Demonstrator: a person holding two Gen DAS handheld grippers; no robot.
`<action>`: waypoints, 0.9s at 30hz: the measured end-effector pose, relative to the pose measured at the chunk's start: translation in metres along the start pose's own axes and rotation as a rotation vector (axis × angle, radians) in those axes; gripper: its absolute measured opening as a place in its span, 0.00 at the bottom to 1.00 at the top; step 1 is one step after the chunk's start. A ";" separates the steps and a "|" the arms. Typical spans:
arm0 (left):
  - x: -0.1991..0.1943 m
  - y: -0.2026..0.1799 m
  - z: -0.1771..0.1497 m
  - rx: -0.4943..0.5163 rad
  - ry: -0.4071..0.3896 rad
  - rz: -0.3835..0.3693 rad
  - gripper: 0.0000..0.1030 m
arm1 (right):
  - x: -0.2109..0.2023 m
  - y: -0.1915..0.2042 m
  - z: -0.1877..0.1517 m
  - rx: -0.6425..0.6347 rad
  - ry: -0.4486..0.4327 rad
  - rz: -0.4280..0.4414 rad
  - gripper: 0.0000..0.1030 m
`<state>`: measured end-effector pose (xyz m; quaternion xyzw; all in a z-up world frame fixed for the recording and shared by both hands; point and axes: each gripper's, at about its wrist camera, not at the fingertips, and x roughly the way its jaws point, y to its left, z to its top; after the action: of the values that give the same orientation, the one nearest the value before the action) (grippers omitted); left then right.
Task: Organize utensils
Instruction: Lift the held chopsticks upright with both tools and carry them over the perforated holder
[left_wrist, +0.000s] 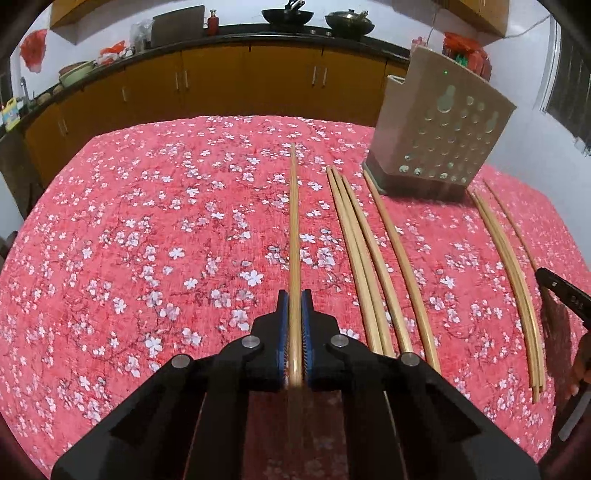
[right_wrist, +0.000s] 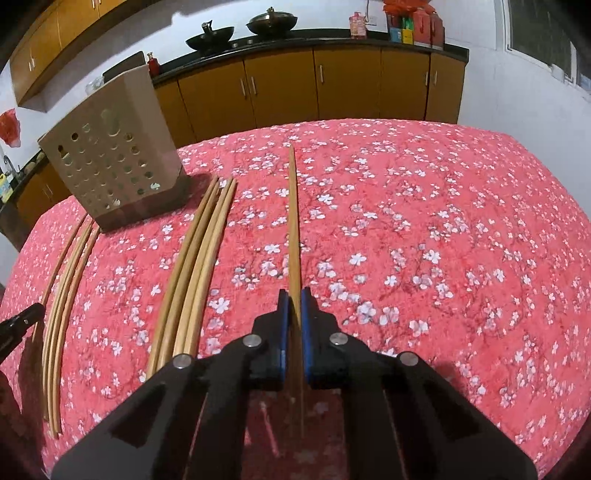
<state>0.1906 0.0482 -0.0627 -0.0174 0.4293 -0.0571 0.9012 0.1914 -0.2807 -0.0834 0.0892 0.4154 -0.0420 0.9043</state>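
Observation:
My left gripper is shut on a wooden chopstick that runs straight ahead between the blue pads, low over the red floral tablecloth. Several loose chopsticks lie to its right, and more chopsticks lie further right. A beige perforated utensil holder stands at the back right. In the right wrist view my right gripper is shut on another chopstick. A bundle of chopsticks lies to its left, and the holder stands at the back left.
The other gripper's black tip shows at the frame edge in each view. More chopsticks lie at the far left. Orange cabinets and a dark counter with woks stand behind the table.

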 end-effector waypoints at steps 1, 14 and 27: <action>-0.001 0.001 -0.001 -0.005 -0.003 -0.012 0.08 | 0.001 0.000 0.000 0.002 0.000 0.002 0.08; -0.014 0.000 -0.015 0.007 0.001 -0.021 0.08 | -0.006 0.001 -0.010 -0.002 0.002 0.000 0.08; -0.043 -0.001 0.003 0.011 -0.063 -0.010 0.07 | -0.048 0.000 0.004 -0.003 -0.108 0.050 0.08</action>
<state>0.1660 0.0524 -0.0277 -0.0165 0.4004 -0.0633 0.9140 0.1634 -0.2812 -0.0447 0.0959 0.3637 -0.0234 0.9263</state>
